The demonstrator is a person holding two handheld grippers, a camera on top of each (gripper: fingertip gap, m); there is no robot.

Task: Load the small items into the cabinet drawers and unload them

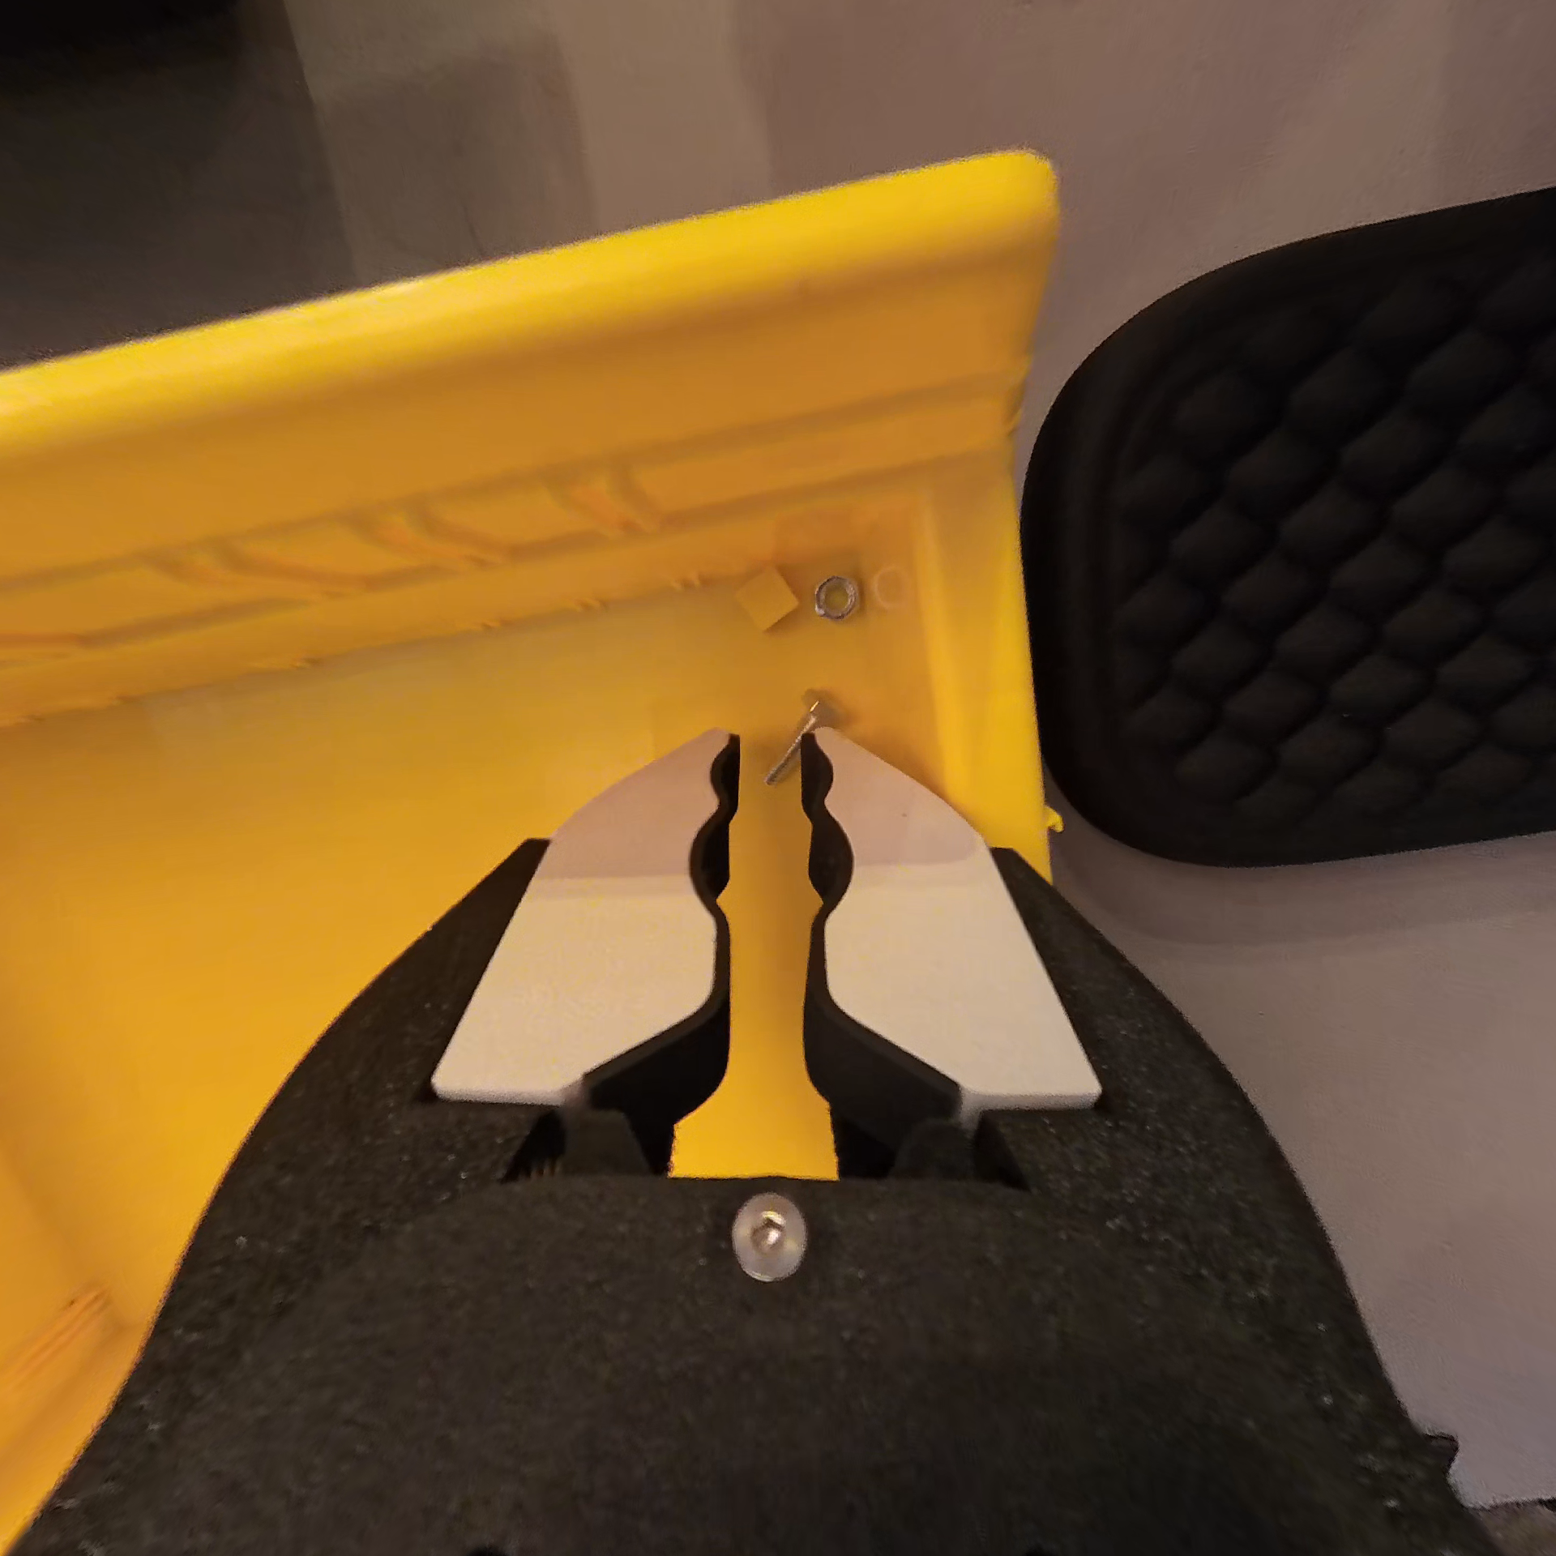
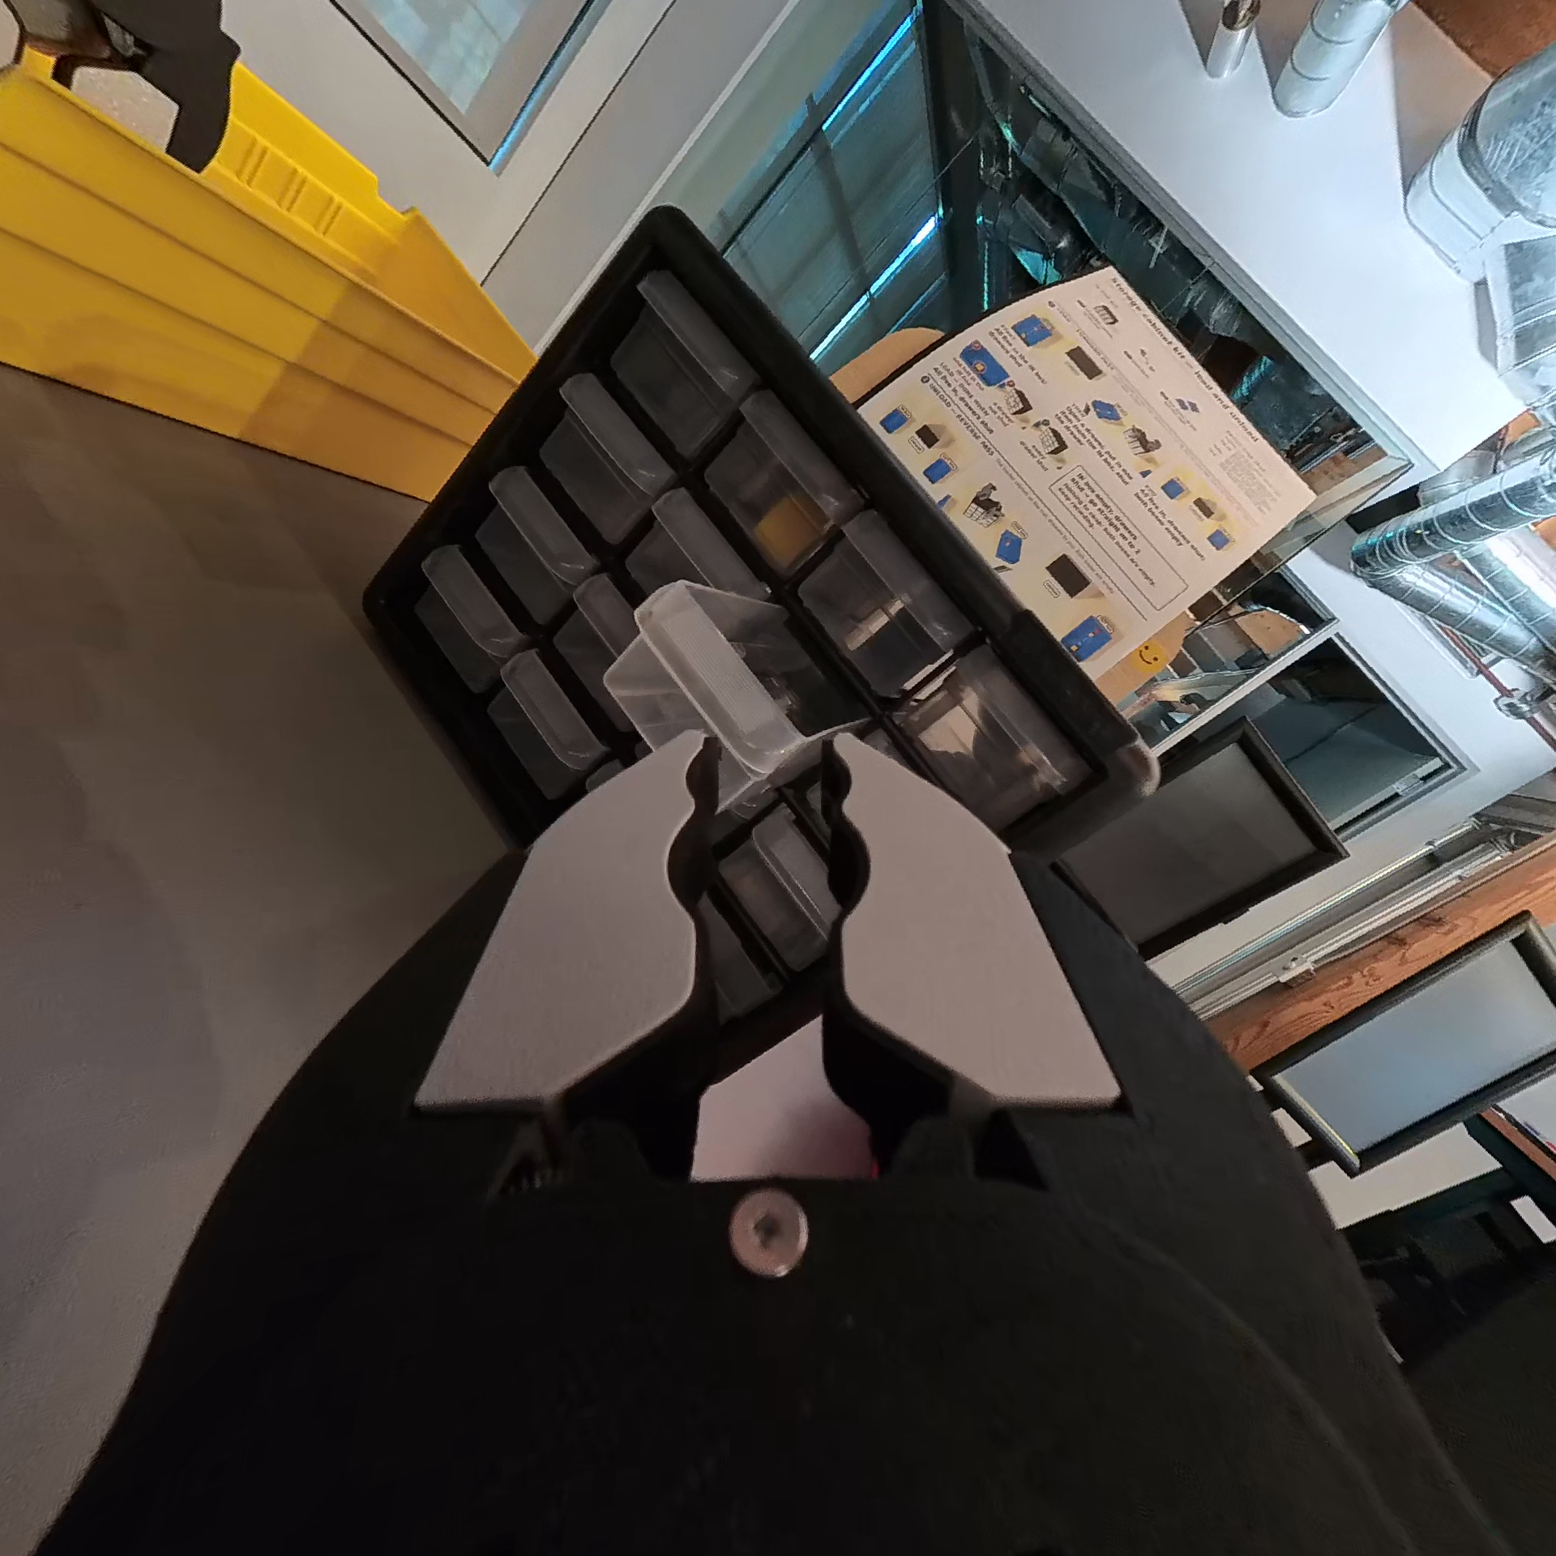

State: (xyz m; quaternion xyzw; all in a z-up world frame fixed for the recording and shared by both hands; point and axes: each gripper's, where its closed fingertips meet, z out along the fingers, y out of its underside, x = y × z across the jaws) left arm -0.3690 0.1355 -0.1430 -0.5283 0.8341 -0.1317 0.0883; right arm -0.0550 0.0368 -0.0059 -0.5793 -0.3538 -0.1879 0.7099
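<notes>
In the left wrist view my left gripper is inside a yellow bin, low over its floor, jaws slightly apart. A small silver screw lies on the bin floor at the tips, against the right pad only, not clamped. A silver nut and a small yellow square piece lie just beyond it near the bin's corner. In the right wrist view my right gripper is shut on the front of a clear plastic drawer, pulled out and tilted in front of the black drawer cabinet.
The yellow bin stands left of the cabinet on the grey table. A black quilted pad lies right of the bin. A printed sheet leans behind the cabinet. One closed drawer holds something yellow. Dark screens stand beyond. The tips of one gripper are about 35 cm away from the tips of the other.
</notes>
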